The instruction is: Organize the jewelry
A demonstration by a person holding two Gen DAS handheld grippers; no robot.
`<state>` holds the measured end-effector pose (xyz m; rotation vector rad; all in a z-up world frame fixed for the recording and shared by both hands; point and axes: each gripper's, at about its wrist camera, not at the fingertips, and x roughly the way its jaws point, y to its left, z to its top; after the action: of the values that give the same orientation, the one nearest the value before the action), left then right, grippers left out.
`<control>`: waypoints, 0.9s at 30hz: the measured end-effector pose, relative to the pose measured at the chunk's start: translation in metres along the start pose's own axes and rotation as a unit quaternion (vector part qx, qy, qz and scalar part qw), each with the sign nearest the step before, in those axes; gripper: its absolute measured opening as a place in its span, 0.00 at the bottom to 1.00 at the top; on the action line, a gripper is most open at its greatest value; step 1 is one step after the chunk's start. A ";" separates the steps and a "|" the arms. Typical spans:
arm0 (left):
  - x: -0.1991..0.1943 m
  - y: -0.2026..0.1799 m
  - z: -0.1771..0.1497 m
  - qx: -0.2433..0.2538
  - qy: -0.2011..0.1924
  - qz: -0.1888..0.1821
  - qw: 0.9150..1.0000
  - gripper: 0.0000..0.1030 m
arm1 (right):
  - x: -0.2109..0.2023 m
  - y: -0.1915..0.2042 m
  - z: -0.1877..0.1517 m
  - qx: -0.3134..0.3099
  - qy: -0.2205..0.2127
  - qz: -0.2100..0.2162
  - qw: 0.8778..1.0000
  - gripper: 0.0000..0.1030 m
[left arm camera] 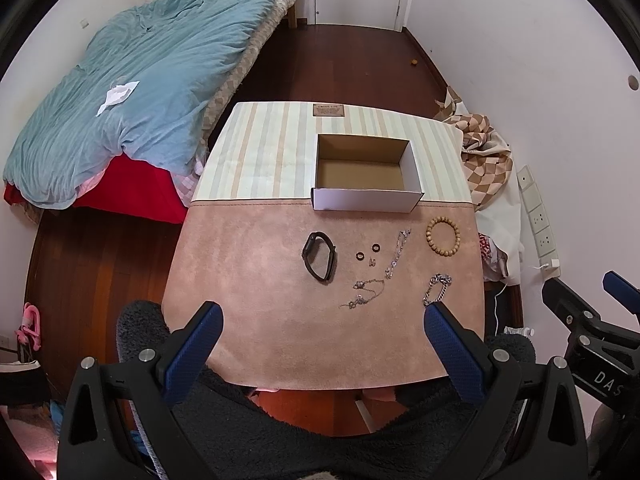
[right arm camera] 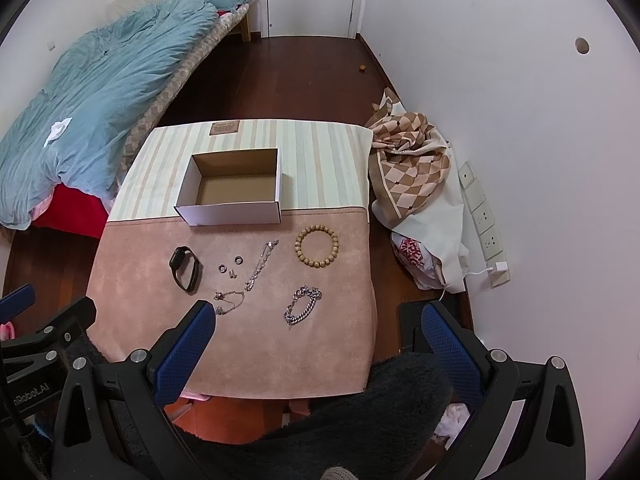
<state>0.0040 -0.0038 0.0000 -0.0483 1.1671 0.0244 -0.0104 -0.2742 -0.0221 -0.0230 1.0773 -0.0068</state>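
An empty white cardboard box (left arm camera: 366,200) (right arm camera: 230,214) stands open on the table mat (left arm camera: 280,320) (right arm camera: 320,344). In front of it lie a black smart band (left arm camera: 319,255) (right arm camera: 185,268), two small dark rings (left arm camera: 367,252) (right arm camera: 230,264), a thin silver chain (left arm camera: 398,252) (right arm camera: 261,264), a wooden bead bracelet (left arm camera: 443,236) (right arm camera: 317,246), a fine necklace (left arm camera: 366,294) (right arm camera: 229,301) and a chunky silver bracelet (left arm camera: 437,288) (right arm camera: 303,306). My left gripper (left arm camera: 324,320) and right gripper (right arm camera: 318,322) are both open and empty, held above the table's near edge.
A bed with a teal duvet (left arm camera: 140,92) (right arm camera: 92,96) stands to the left. Checkered cloth and bags (left arm camera: 486,156) (right arm camera: 412,152) lie at the right by the wall, with a power strip (right arm camera: 482,216). Dark wooden floor lies beyond the table.
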 end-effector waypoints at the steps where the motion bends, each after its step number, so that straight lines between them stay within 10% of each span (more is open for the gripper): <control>1: -0.001 0.000 0.000 0.000 -0.001 0.000 1.000 1.00 | -0.001 0.000 0.000 0.000 -0.001 0.000 1.000 1.00; 27: -0.006 0.002 0.000 0.001 -0.003 -0.005 1.000 1.00 | -0.008 0.000 0.002 -0.001 -0.012 0.000 1.000 1.00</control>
<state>0.0017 -0.0017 0.0059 -0.0523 1.1610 0.0142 -0.0124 -0.2738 -0.0139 -0.0250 1.0526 -0.0063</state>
